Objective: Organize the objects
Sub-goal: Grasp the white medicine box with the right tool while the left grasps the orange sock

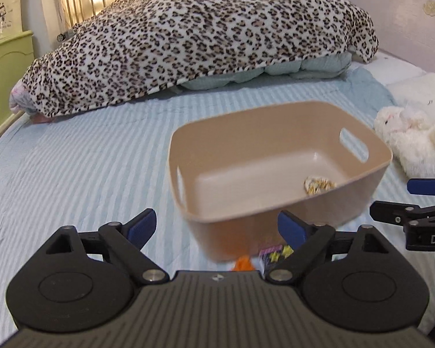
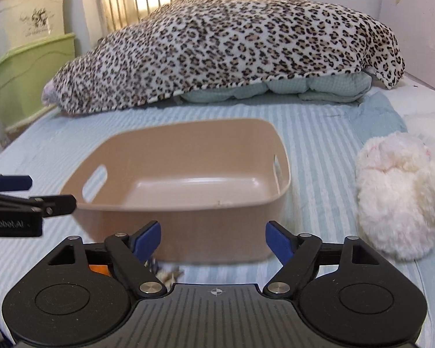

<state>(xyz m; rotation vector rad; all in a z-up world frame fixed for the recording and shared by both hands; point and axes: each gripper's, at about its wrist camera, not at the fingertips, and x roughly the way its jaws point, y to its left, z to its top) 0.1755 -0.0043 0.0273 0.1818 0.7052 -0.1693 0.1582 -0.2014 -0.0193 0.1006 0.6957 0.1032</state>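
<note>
Left wrist view: left gripper (image 1: 217,227) black plastic linkage, blue pads, jaws spread wide, nothing between them. Ahead, tan plastic bin (image 1: 278,217), rounded rectangle, smooth matte walls, slot handles on both short sides, sits on the ribbed pale-blue striped bedspread (image 1: 87,159). Inside the bin near its right front corner, a small crinkly yellow-white wrapped item (image 1: 319,185). In front of the bin, just beside its near wall, an orange item (image 1: 242,262) and a purple-yellow printed packet (image 1: 275,253), both partly hidden by the gripper body. Right gripper (image 1: 420,200) enters from the right edge, jaws apart. Fluffy white plush toy (image 1: 411,136) right of the bin. Leopard-print fleece blanket (image 1: 203,37) heaped behind.

Right wrist view: right gripper (image 2: 213,239) jaws wide apart, empty. Same tan bin (image 2: 188,217) dead ahead, interior glossy. Orange item (image 2: 98,268) and blurred crinkly bits (image 2: 168,275) low, behind the left finger linkage. Plush toy (image 2: 400,197) right, apart from bin. Left gripper (image 2: 40,194) at left edge.
</note>
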